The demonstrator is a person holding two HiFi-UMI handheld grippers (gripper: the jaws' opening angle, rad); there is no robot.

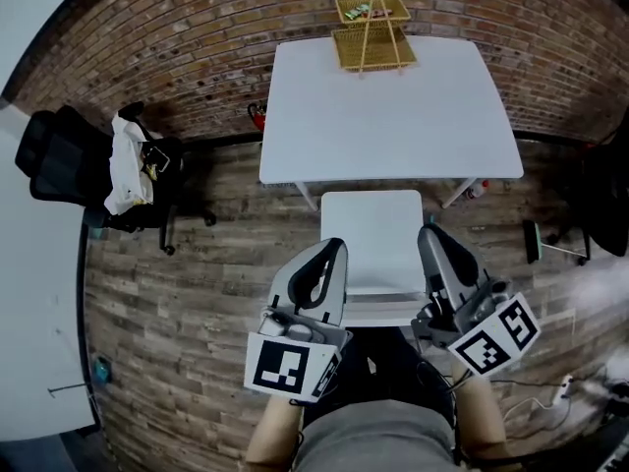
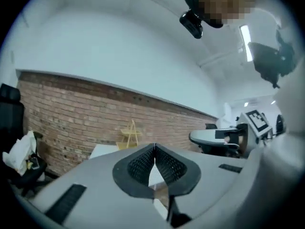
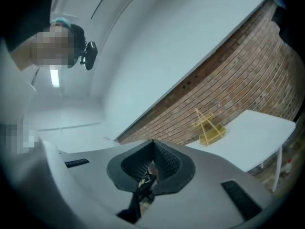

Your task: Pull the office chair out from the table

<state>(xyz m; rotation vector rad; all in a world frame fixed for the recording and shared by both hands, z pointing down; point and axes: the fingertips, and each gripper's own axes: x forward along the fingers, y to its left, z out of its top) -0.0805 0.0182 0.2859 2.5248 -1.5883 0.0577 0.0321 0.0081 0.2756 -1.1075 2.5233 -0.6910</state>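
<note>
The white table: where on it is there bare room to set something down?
Nearly all of the white table is bare: everything from the yellow two-tier basket at its far edge by the brick wall down to the near edge by the white chair. Only that basket's spot is taken.

I've got a yellow two-tier wire basket up by the brick wall. Off left, a black swivel chair carries a crumpled white cloth. Wood-plank floor all round, white power strip lower right.
</note>
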